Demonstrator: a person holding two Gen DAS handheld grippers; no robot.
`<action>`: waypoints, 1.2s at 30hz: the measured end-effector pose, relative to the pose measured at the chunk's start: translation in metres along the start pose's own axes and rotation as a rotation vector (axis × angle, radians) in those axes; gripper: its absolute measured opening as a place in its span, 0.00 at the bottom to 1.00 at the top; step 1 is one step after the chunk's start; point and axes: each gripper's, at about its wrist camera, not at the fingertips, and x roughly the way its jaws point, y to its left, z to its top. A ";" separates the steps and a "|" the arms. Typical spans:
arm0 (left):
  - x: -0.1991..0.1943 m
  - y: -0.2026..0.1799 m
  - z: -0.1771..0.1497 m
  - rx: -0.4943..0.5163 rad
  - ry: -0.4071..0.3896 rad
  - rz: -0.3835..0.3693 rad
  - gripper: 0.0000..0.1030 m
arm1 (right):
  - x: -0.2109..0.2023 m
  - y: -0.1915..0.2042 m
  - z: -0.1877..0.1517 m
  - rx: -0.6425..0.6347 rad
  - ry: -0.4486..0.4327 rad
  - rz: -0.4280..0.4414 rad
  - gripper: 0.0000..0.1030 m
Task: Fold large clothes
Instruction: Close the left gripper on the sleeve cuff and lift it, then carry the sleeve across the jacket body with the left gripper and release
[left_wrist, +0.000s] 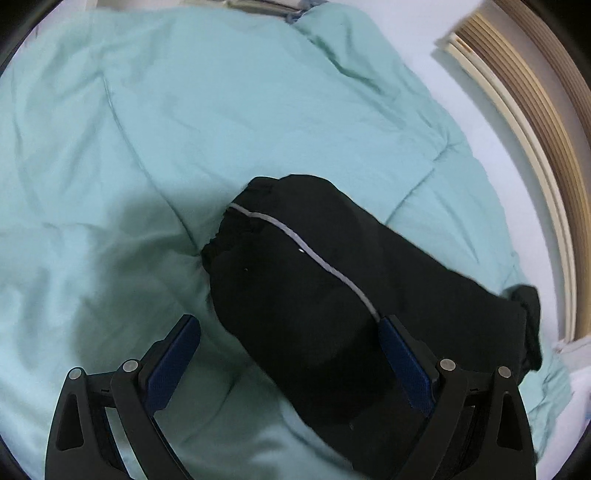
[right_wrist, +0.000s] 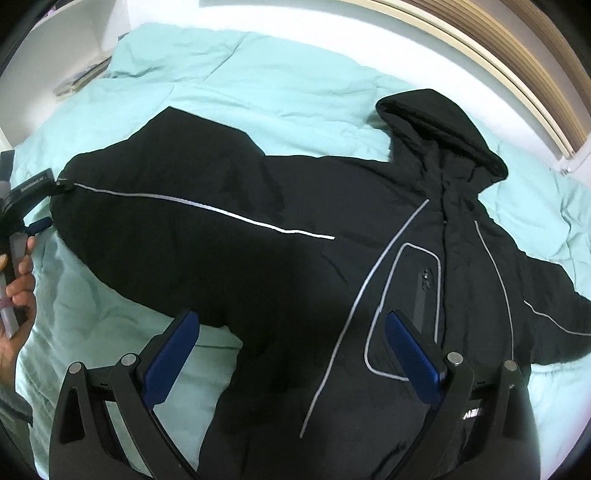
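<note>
A black hooded jacket (right_wrist: 332, 229) with grey reflective piping lies face up on a mint-green duvet (right_wrist: 258, 74), hood at the upper right. Its left sleeve (right_wrist: 166, 206) stretches to the left; the right sleeve (right_wrist: 554, 306) spreads to the right. My right gripper (right_wrist: 290, 321) is open and empty above the jacket's lower chest. My left gripper (left_wrist: 290, 325) is open above the left sleeve (left_wrist: 314, 288), with the cuff (left_wrist: 236, 221) beyond it. In the right wrist view the left gripper (right_wrist: 40, 203) shows at the far left beside the cuff, held by a hand.
The duvet (left_wrist: 184, 110) covers a bed with a white sheet (left_wrist: 480, 92). A wooden and cream headboard (right_wrist: 498, 55) runs along the upper right. A white shelf with flat items (right_wrist: 81, 77) stands at the upper left.
</note>
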 end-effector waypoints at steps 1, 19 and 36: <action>0.004 0.003 0.001 -0.012 -0.005 -0.017 0.94 | 0.004 0.001 0.001 -0.006 0.002 0.001 0.98; -0.081 -0.020 -0.031 0.016 -0.186 0.065 0.24 | 0.029 0.001 0.040 0.034 -0.101 0.136 0.86; -0.137 -0.122 -0.064 0.363 -0.258 0.029 0.22 | 0.093 -0.013 0.040 0.091 0.053 0.283 0.51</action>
